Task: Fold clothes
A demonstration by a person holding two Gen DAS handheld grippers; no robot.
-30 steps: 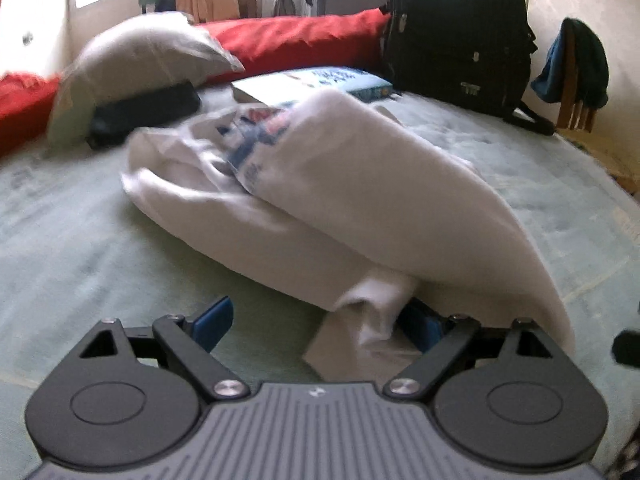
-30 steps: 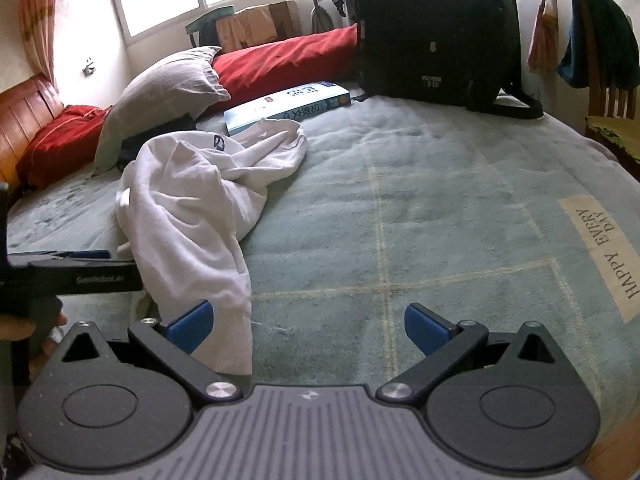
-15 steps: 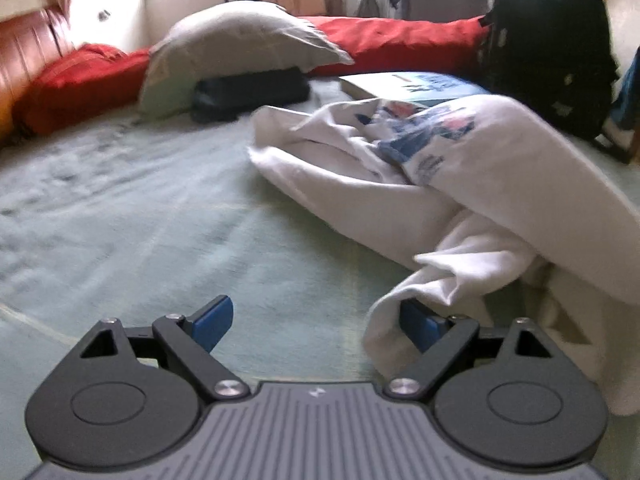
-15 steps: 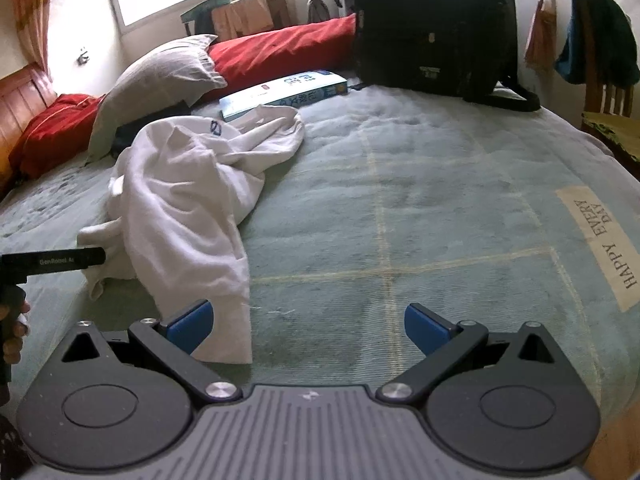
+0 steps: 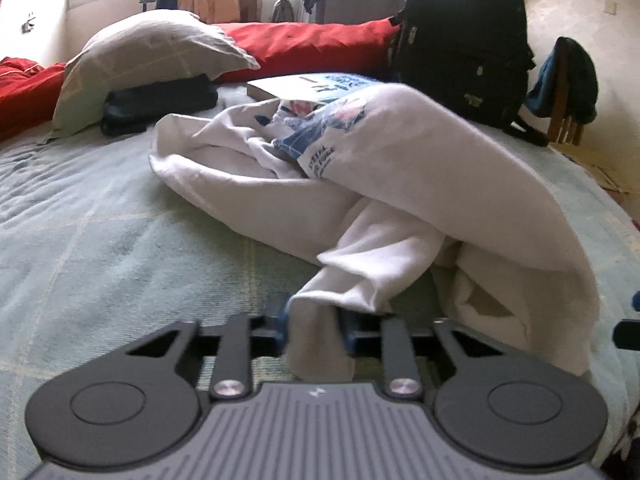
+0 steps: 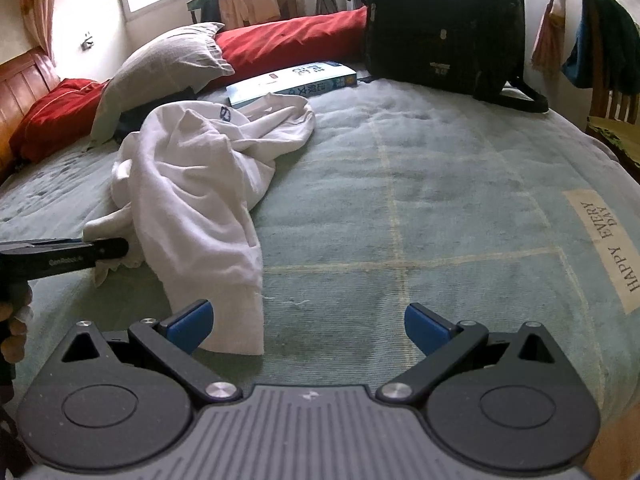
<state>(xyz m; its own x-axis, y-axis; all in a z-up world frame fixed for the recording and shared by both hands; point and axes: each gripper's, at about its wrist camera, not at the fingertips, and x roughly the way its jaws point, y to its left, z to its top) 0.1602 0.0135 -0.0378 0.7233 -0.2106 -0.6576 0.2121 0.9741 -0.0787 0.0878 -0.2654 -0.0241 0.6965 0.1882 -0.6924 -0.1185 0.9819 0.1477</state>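
Observation:
A crumpled white T-shirt (image 5: 400, 176) with a blue and red print lies on the green bed cover (image 5: 100, 240). My left gripper (image 5: 316, 328) is shut on a sleeve end of the shirt, and the cloth hangs between its blue pads. In the right wrist view the same white T-shirt (image 6: 200, 184) sprawls left of centre, and the left gripper (image 6: 72, 256) comes in from the left edge at the shirt's near corner. My right gripper (image 6: 306, 328) stands open low over the cover, its left blue pad (image 6: 190, 326) beside the shirt's hem with nothing between the fingers.
A grey pillow (image 6: 164, 64), red cushions (image 6: 288, 42), a book (image 6: 292, 80) and a black backpack (image 6: 444, 24) sit at the far side of the bed. A chair with a dark garment (image 6: 608, 44) stands at the right. A "HAPPY EVERY DAY" label (image 6: 600, 248) marks the cover's right edge.
My left gripper went from open to shut on the shirt's sleeve end and swung along the shirt's edge. The right gripper stayed open and barely moved.

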